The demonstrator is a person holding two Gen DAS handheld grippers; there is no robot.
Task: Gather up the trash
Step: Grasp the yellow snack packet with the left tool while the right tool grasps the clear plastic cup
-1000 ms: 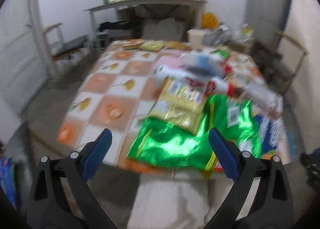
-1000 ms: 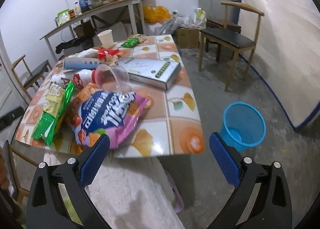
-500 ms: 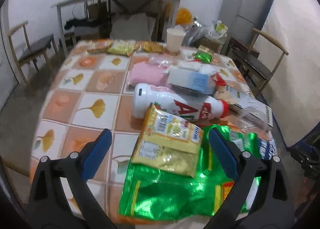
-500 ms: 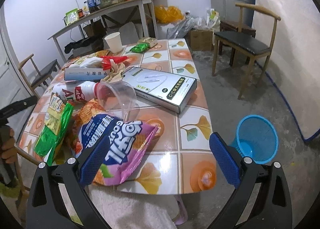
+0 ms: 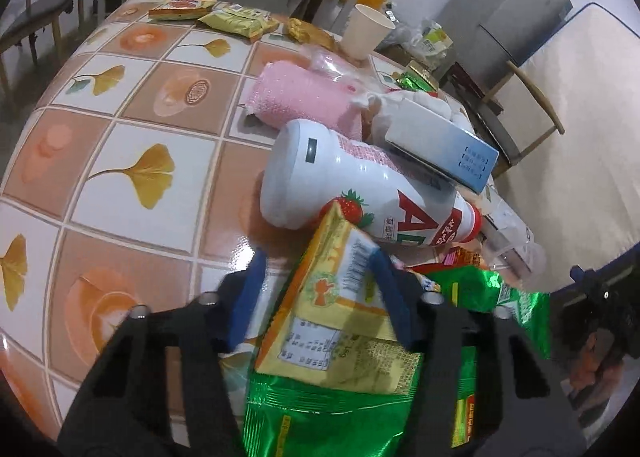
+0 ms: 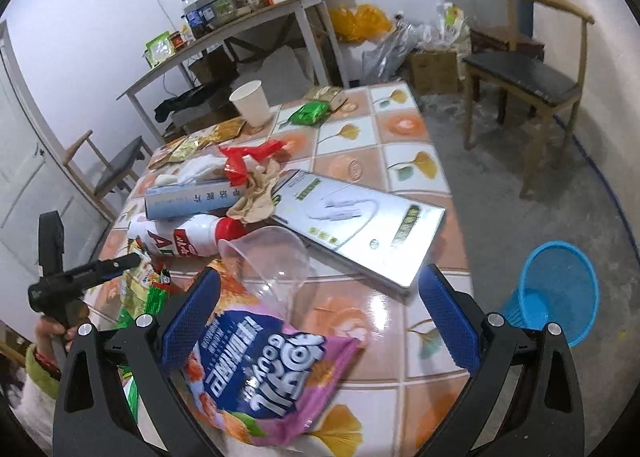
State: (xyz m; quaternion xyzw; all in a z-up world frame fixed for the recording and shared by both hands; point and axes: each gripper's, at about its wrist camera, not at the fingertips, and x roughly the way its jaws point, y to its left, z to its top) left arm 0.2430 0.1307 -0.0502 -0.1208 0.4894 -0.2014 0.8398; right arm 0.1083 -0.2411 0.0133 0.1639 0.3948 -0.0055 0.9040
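Closing my left gripper (image 5: 316,297) around the yellow snack packet (image 5: 340,321) — the packet sits between the jaws, its right edge against the right pad, the left pad still clear of it. The packet lies near the table's (image 5: 120,161) near edge, on top of the green foil bag (image 5: 332,421), and its long axis runs from me toward the table's middle, the far end lifted and pointing at the strawberry drink bottle (image 5: 360,193).

Bottle: on its side, long axis crossing the table, red cap toward the right edge, white base toward the open tiles. Blue-and-white carton (image 5: 444,149): resting partly on the bottle, slanting the same way. Pink towel roll (image 5: 300,97): just beyond the bottle. Paper cup (image 6: 250,103): upright near the far edge, with flat snack packets beside it.

My right gripper (image 6: 316,317): jaws wide, nothing between the pads, hovering over the near right part of the table above the purple chip bag (image 6: 260,373), whose long axis runs toward the near edge and hangs over it. Clear plastic cup (image 6: 272,261): on its side, mouth facing me, touching the chip bag. Flat white box (image 6: 360,225): lying diagonally toward the right edge.

Open room — the whole left half of the table is bare tile; the right side has free floor, with the blue mesh bin (image 6: 556,293) standing off the table's right edge and a wooden chair (image 6: 524,69) further back.
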